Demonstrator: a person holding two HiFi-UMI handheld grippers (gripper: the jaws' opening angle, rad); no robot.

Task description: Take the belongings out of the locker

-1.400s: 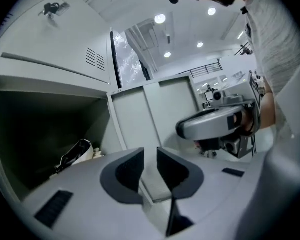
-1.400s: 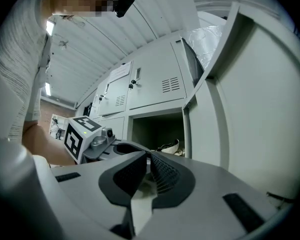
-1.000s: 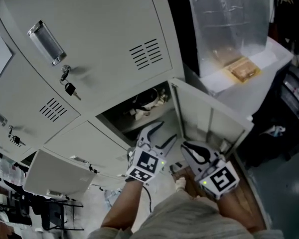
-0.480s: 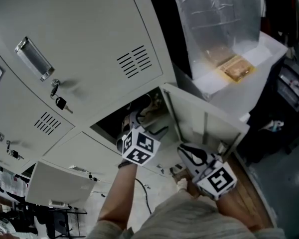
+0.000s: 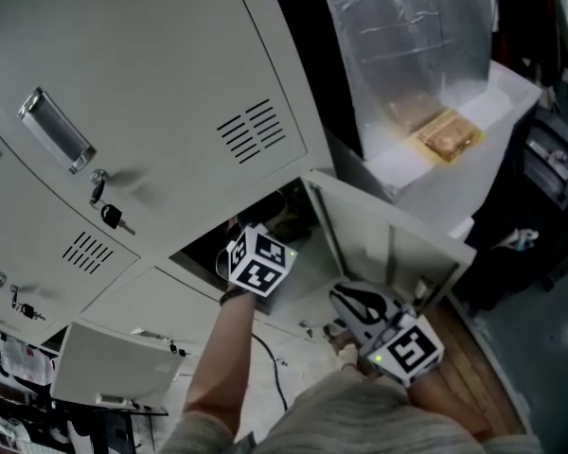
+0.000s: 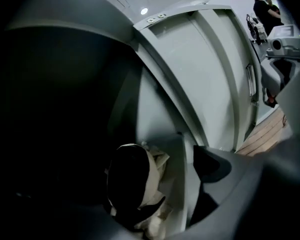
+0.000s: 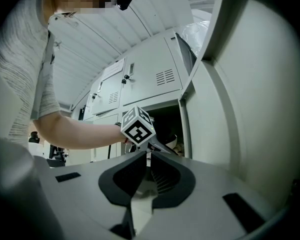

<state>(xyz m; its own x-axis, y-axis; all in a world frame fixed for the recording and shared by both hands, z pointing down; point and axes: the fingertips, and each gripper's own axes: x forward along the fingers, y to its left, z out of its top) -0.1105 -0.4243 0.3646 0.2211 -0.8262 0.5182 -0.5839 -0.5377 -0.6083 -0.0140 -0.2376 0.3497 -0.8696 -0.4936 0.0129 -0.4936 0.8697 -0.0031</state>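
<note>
The open locker compartment [image 5: 208,249] is dark inside. A black and beige bundle of belongings [image 6: 132,184] lies on its floor, and in the right gripper view the belongings [image 7: 173,143] show just inside the doorway. My left gripper [image 5: 256,237] reaches into the compartment. One of its fingers [image 6: 210,164] stands to the right of the bundle and the other is lost in the dark; the jaws look spread and hold nothing. My right gripper [image 7: 146,156] hangs outside by the open door [image 5: 388,244], its jaws pressed together and empty.
Shut locker doors with handles, vents and keys [image 5: 109,218] fill the upper left. A lower drawer-like door [image 5: 114,372] stands ajar at bottom left. A white box under clear plastic [image 5: 426,74] sits to the right. Wooden floor [image 5: 464,367] lies below.
My left gripper has moved up from in front of the lockers and gone into the open compartment. The right gripper has stayed low beside the door.
</note>
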